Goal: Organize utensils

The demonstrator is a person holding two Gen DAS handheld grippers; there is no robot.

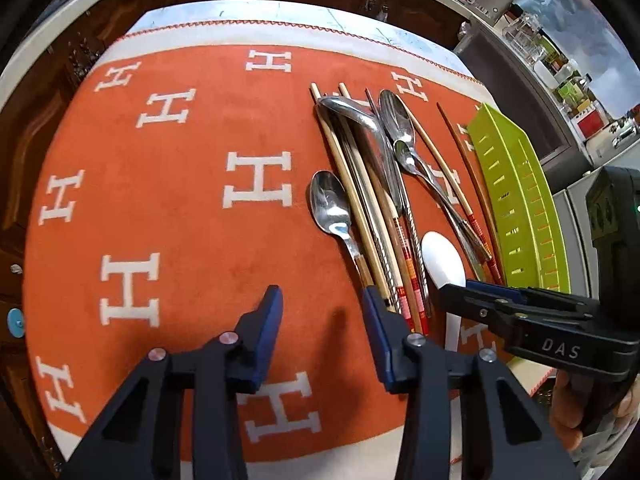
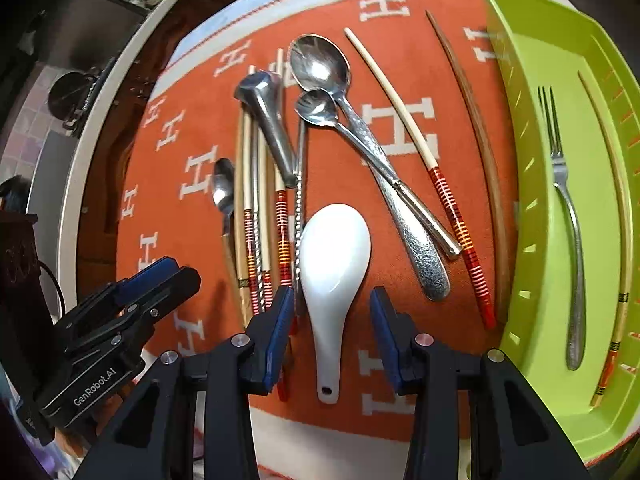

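Note:
A white ceramic spoon (image 2: 334, 264) lies on the orange cloth (image 2: 200, 220), its handle pointing toward me. My right gripper (image 2: 332, 312) is open and straddles that handle, with a gap on each side of it. Left of the spoon lies a bundle of chopsticks (image 2: 256, 208) with several metal spoons (image 2: 320, 64) on and beside it. In the left wrist view my left gripper (image 1: 322, 312) is open over bare cloth, nothing between its fingers; its right finger (image 1: 378, 320) is at the near ends of the chopsticks (image 1: 372, 220). The right gripper (image 1: 472, 288) shows there at the white spoon (image 1: 442, 260).
A lime-green slotted tray (image 2: 560, 40) stands to the right on the cloth, holding a metal fork (image 2: 568, 216) and a chopstick (image 2: 622, 240). A dark wooden chopstick (image 2: 476, 128) lies along the tray's left wall. Wooden cabinets and a cluttered counter lie beyond the table edge.

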